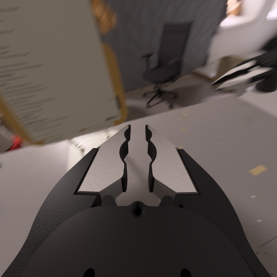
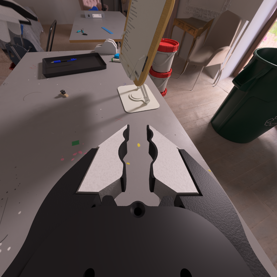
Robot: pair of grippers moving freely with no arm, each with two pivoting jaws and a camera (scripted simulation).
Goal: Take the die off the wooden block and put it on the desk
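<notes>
Die [image 2: 62, 91]: a small black cube with pale pips, resting on top of the wooden block [image 2: 64, 94], well to the left and ahead in the right wrist view; it is not in the left wrist view.
Wooden block: a short pale piece lying flat on the grey counter [image 2: 93, 119], so the die sits raised clear of the surface, which should leave its sides free for a pinch.
Right hand-held gripper [image 2: 137, 125]: released, its two fingers apart with bare counter showing between them and nothing held; it hangs over the near right part of the counter, well apart from the die, so the reach seems not yet begun.
Left hand-held gripper [image 1: 137, 125]: also released and empty, fingers parted over plain counter; its view is blurred, and its nose points at the counter's far edge and an office chair [image 1: 164, 63], not at the die.
Document stand [image 2: 138, 97]: a white base near the counter's right edge carrying a wood-rimmed board [image 2: 143, 37], tilted up like a reading rest; it stands to the right of the die and could crowd an approach from that side.
Black tray [image 2: 90, 67]: beyond the die, holding a blue pen [image 2: 63, 60].
Open counter: the grey surface around the block looks free, a likely place to set the die.
Progress: judged as the very start, since the die is on the block.
</notes>
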